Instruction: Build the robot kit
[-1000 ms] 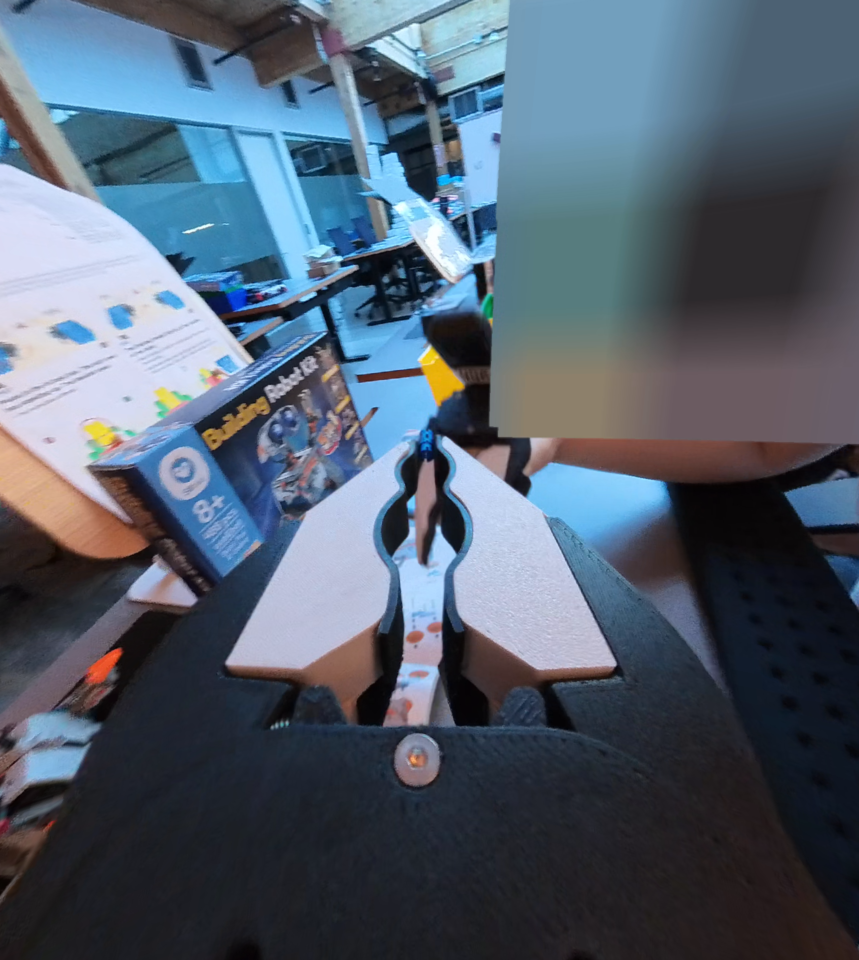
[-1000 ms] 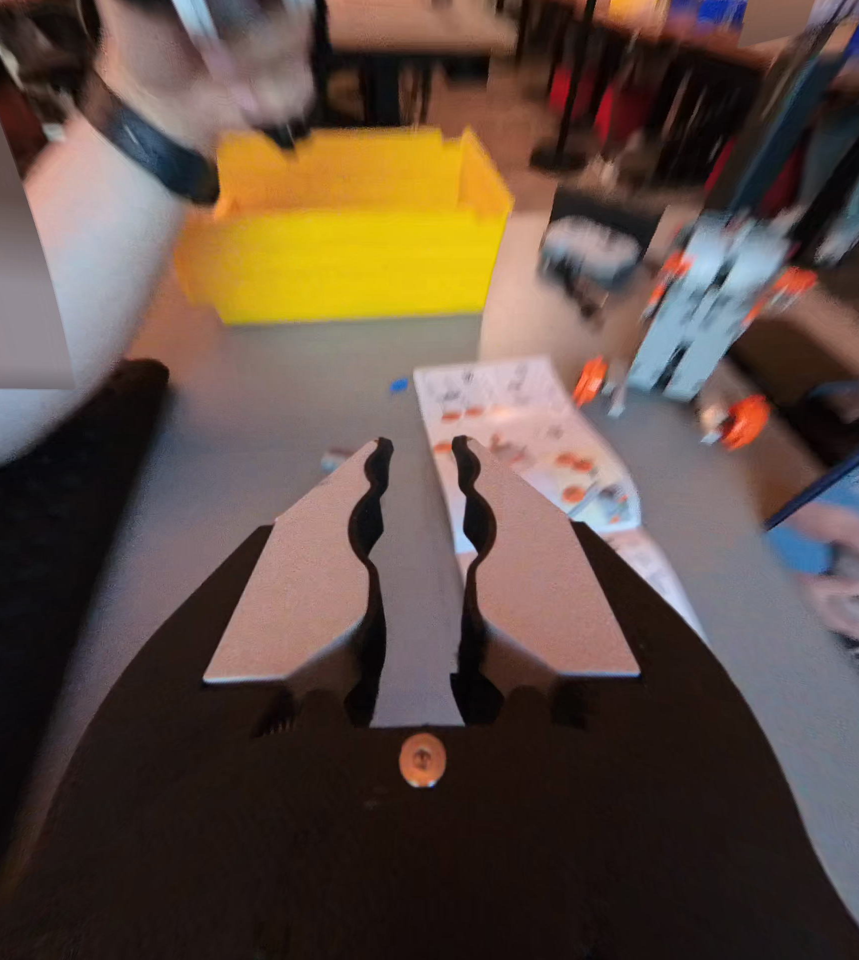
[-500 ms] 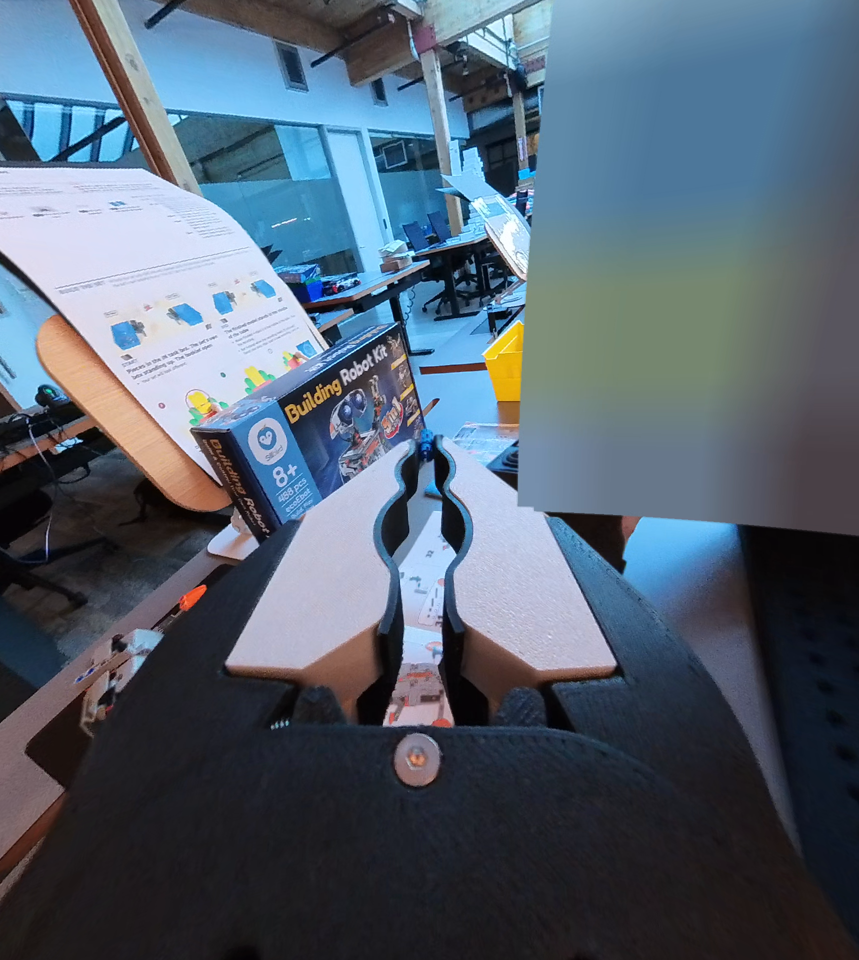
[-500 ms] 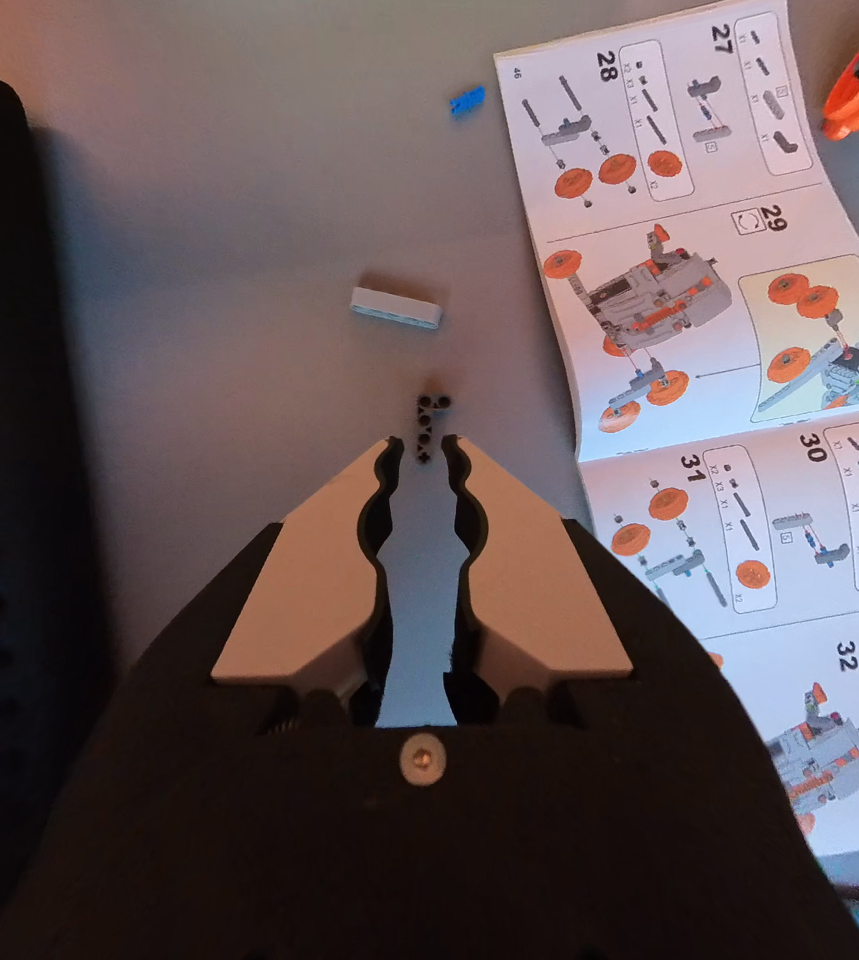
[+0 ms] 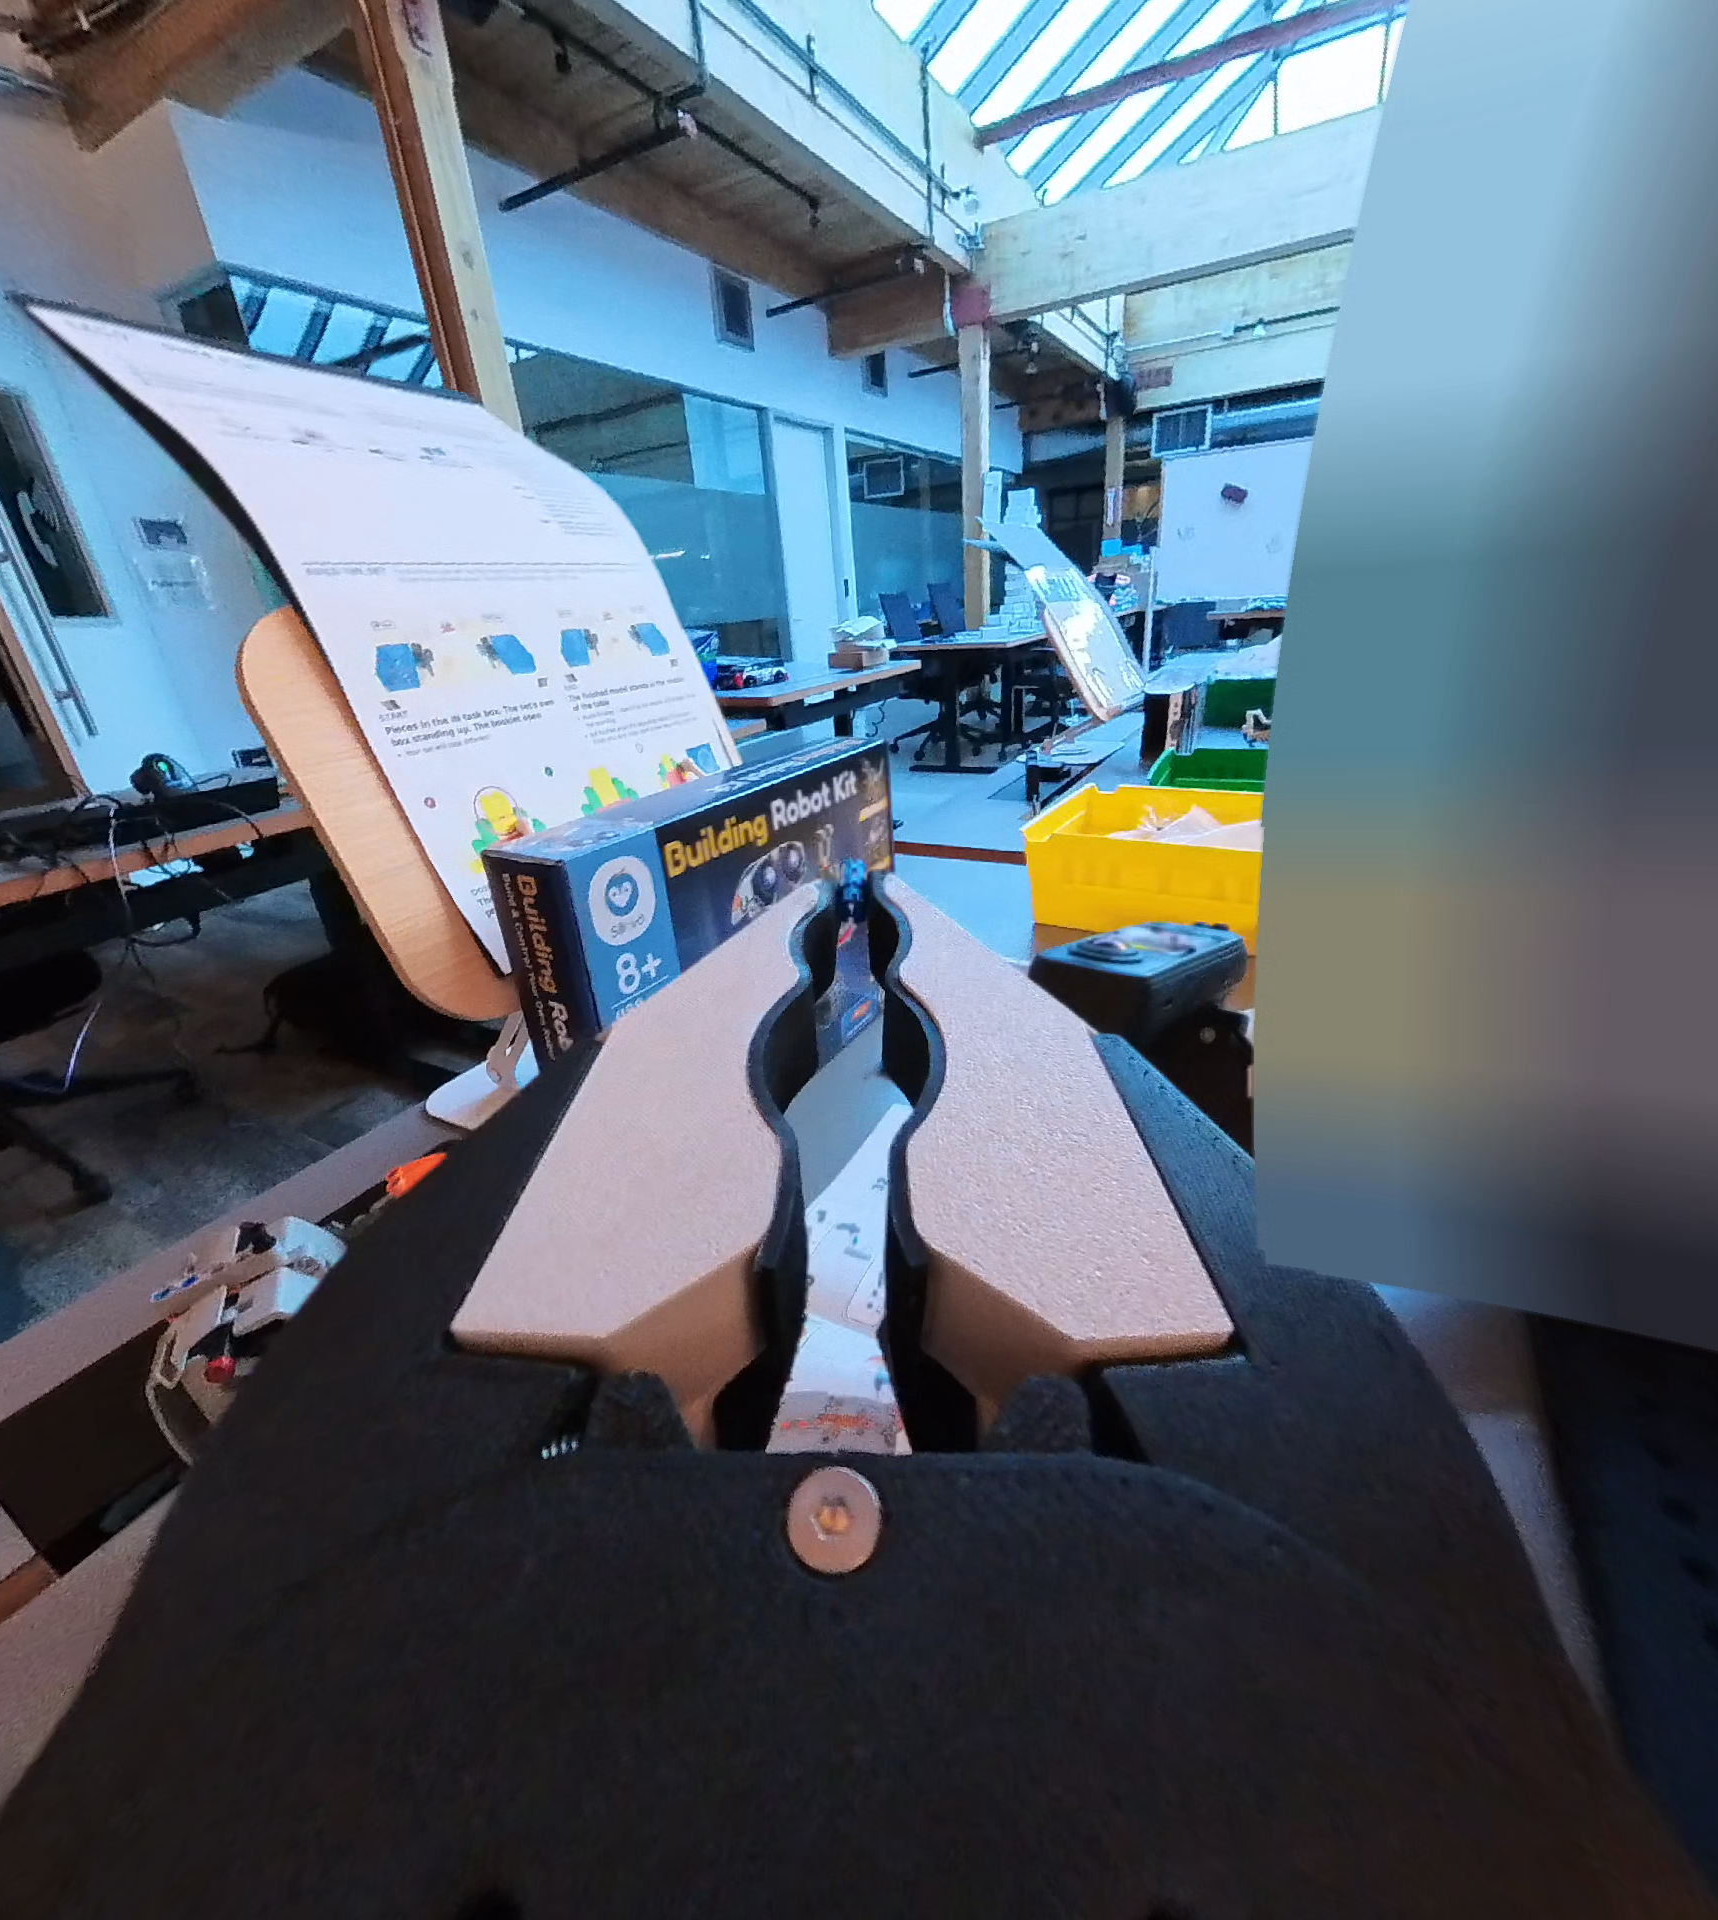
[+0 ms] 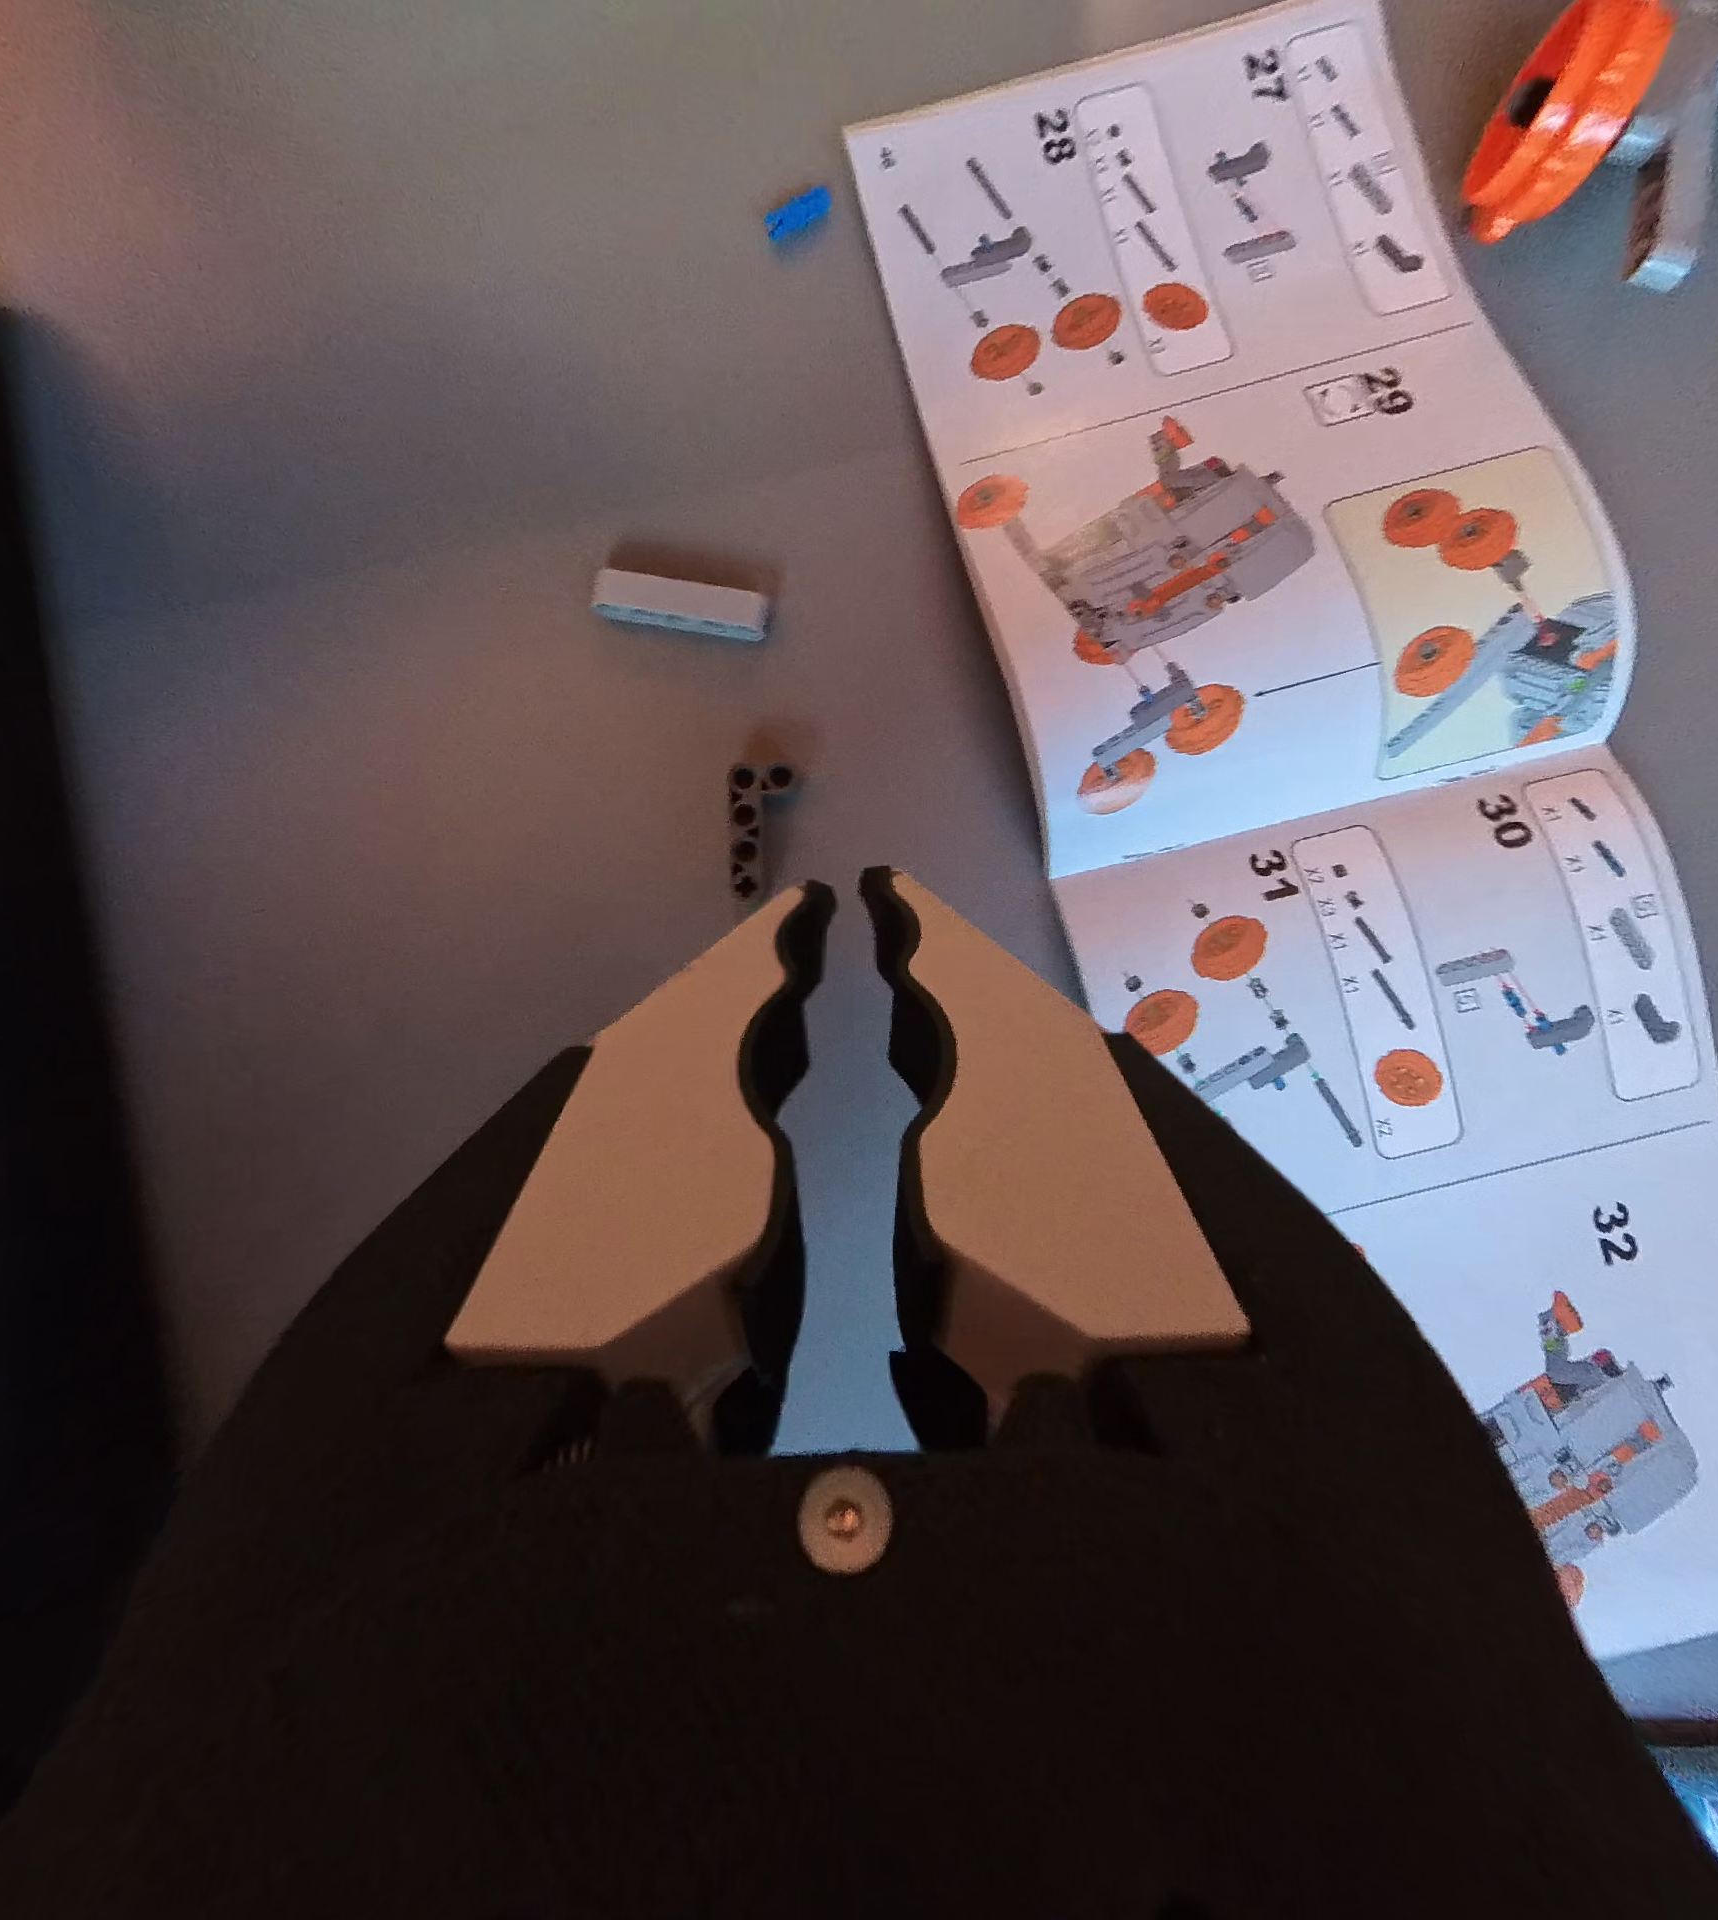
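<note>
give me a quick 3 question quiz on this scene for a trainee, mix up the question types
1. True or false: the left gripper pinches a small blue piece at its tips.
2. Multiple choice: which loose part lies nearest the right gripper? A) the blue pin B) the light grey beam C) the dark L-shaped beam
3. Fill in: the open instruction booklet lies on the ____ side of the right wrist view.

Key
1. True; the fingers are shut on it, raised in front of the kit box.
2. C; it sits just ahead and left of the tips, untouched, with a narrow gap between the fingers.
3. Right.
</note>
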{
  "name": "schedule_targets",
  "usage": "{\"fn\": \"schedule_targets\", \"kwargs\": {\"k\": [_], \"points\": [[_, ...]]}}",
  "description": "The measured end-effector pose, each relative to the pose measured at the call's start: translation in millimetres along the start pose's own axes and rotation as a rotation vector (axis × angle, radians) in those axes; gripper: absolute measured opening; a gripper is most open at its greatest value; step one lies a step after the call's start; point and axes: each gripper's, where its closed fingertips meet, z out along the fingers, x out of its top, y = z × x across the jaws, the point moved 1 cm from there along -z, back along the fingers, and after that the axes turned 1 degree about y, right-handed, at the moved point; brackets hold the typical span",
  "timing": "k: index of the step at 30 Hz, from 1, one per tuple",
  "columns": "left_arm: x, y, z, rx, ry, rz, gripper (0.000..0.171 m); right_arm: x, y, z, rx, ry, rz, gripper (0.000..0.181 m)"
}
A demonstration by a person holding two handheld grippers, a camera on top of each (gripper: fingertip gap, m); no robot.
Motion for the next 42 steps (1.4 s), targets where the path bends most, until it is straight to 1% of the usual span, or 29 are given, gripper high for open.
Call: {"fn": "schedule_targets", "kwargs": {"k": [1,3,6,13,15,20,26,35,39,42], "points": [[-2,-2,1,0.007,-0.004,-0.007,0.001,1,2,-1,0.0,0.014,0.003,0.0],[-2,-5,3,0.013,0.004,-0.016,0.002,3,6,-2,-0.006,0.04,0.014,0.0],[3,-6,6,0.011,0.034,-0.023,0.002,1,9,-1,-0.006,0.04,0.022,0.0],[16,0,7,-0.038,0.136,-0.04,0.002,-9,12,1,-0.034,-0.022,0.001,0.0],[15,0,7,-0.035,0.128,-0.038,0.002,-12,15,0,-0.049,-0.038,-0.004,0.0],[18,0,3,-0.028,0.138,-0.033,0.003,-11,17,-5,-0.04,-0.02,0.023,0.0],[18,0,3,-0.021,0.129,-0.026,0.002,-15,14,-1,-0.038,-0.054,0.005,0.0],[18,0,3,-0.016,0.128,-0.02,0.002,-16,16,0,-0.037,-0.049,0.021,0.0],[16,-2,4,-0.007,0.114,-0.019,0.002,-12,10,-1,-0.023,-0.048,0.038,0.0],[16,-2,5,-0.004,0.108,-0.02,0.003,-5,-1,0,-0.016,-0.064,0.028,0.003]]}}
